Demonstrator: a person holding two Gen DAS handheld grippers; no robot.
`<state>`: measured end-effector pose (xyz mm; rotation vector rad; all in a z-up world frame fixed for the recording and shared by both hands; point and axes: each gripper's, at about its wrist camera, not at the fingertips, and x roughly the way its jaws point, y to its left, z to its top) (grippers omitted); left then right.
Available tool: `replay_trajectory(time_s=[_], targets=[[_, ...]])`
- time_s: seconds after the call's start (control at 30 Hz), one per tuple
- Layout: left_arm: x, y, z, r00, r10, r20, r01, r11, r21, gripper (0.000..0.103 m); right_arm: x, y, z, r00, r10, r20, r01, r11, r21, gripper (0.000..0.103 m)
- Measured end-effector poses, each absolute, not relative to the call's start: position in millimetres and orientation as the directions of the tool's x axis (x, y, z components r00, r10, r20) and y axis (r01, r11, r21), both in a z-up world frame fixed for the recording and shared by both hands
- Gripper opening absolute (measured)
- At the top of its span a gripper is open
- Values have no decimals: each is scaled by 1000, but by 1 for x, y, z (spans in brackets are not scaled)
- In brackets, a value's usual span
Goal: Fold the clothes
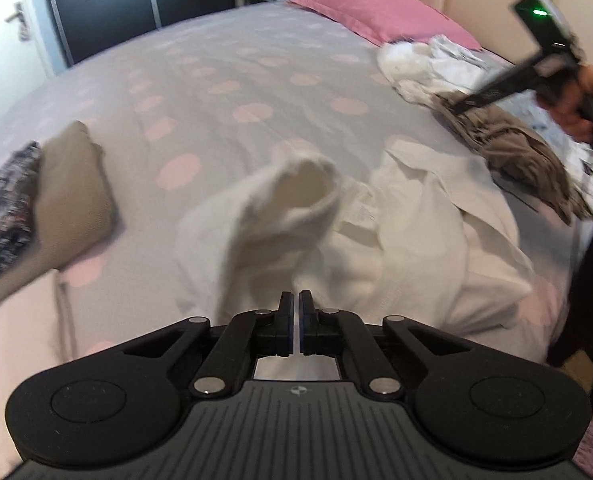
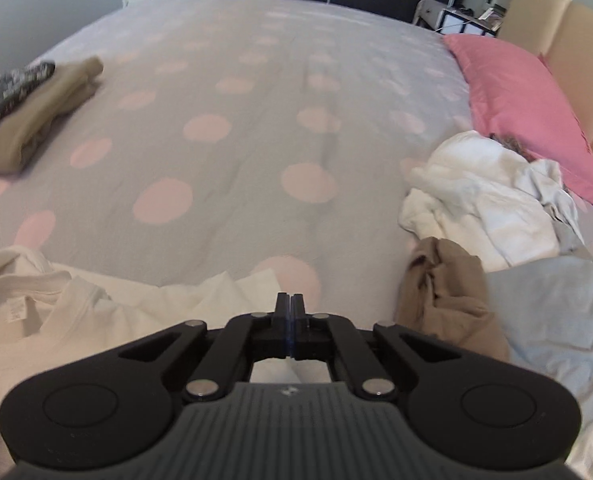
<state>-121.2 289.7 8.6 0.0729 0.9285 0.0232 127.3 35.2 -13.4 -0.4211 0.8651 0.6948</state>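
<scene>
My left tongs (image 1: 296, 300) show their jaws drawn together with only a sliver of light between them and nothing pinched, poised above the white shirt (image 1: 396, 240). My right tongs (image 2: 291, 304) are likewise closed and empty, near the shirt's edge. I judge the step in hand to be spreading the shirt flat; each pair of tongs should open and take one shoulder or hem corner, then pull apart evenly. The shirt lies crumpled at the near edge of the bed (image 1: 216, 80), cream-white, one sleeve (image 1: 296, 192) lifted into an open tube. Folded clothes (image 1: 68, 192) lie far left; an unsorted heap (image 2: 480, 208) lies right.
</scene>
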Motion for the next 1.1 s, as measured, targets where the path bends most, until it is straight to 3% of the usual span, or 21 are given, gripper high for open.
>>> replay_trajectory(time_s=[0.13,0.23,0.3,0.37,0.47,0.7,1.1], targets=[[-121,296,20,607,117,-786,-61,993,100,0,130,22,-11,378,439,-815,-701,711,58,8],[-120,294,21,601,95,-794,-48,995,82,0,126,35,-23,323,440,-838,-721,688,84,28],[-122,290,20,598,63,-799,-18,998,65,2,120,45,-30,304,427,-852,-735,673,75,29],[-129,284,19,599,31,-800,35,997,66,22,117,56,-35,302,413,-859,-751,658,52,30],[-141,278,14,599,3,-800,102,991,81,38,115,67,-40,296,409,-863,-766,642,42,31],[-158,267,-20,523,18,-852,227,961,159,38,108,79,-44,250,436,-865,-803,592,66,31],[-160,263,-36,491,34,-871,319,923,216,32,20,126,-20,-108,619,-778,-933,208,295,31]])
